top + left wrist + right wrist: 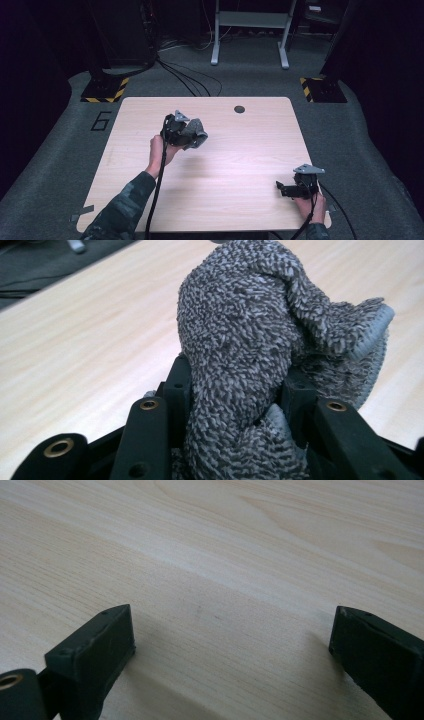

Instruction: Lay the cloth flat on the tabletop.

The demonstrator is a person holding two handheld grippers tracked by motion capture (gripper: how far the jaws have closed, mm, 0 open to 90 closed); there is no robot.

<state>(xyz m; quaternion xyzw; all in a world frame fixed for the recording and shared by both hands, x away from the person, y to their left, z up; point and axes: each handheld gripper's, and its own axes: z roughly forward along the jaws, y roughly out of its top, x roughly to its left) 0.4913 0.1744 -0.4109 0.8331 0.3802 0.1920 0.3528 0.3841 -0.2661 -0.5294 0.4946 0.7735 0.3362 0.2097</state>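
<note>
A light wooden table (pixel 240 165) with rounded corners stood on grey carpet (pixel 350 130). A small dark round hole (pixel 239 109) sat near its far edge. A "6" (pixel 101 120) marked the floor at left. Black-and-yellow striped bases (pixel 105 90) flanked the far corners, cables (pixel 192 80) ran between, and a grey metal frame (pixel 250 30) stood in the dark far background.

A light wooden table (pixel 210 170) stands on grey carpet (pixel 60 165). It has 1 small dark round hole (pixel 239 109) near its far edge.
</note>
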